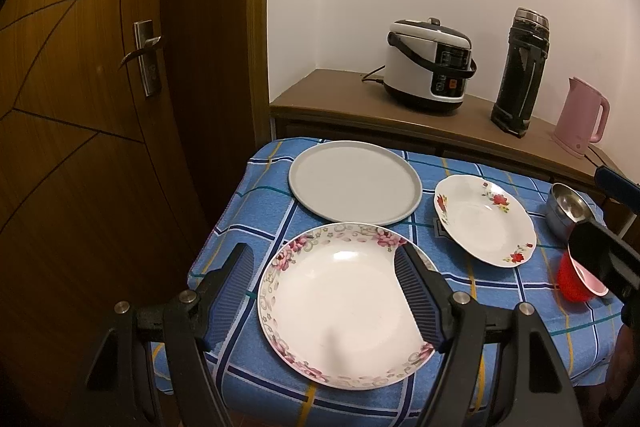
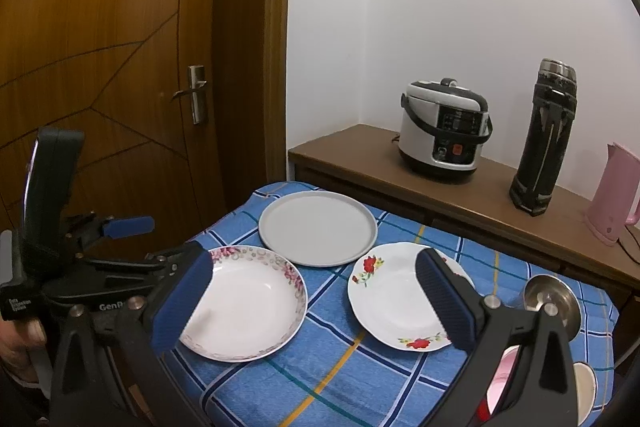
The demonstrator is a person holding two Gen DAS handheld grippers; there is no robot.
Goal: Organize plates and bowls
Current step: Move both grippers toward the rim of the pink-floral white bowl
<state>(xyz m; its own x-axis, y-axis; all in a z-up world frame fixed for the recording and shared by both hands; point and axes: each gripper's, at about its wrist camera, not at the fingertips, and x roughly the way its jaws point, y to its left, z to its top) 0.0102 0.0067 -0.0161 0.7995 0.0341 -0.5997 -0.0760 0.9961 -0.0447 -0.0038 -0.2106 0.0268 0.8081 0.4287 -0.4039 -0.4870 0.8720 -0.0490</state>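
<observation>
Clearly the grey flat plate (image 1: pixel 354 181), largest and at the table's far side, looks stiff and plain to lift by its raised rim, while the pink-flowered deep plate (image 1: pixel 340 311) nearest the left gripper (image 1: pixel 324 303) and the red-rose scalloped plate (image 1: pixel 486 219) to its right seem glazed, slippery and breakable, so I would pinch each at the edge. Smaller, a steel bowl (image 1: pixel 568 211) and red cup (image 1: pixel 574 281) sit at the right on the blue checked cloth (image 2: pixel 332 367), which may slide; both the left and the right gripper (image 2: pixel 316 307) hang spread and empty, in a room with a wooden door (image 1: pixel 80 107) and sideboard (image 1: pixel 360 103).
</observation>
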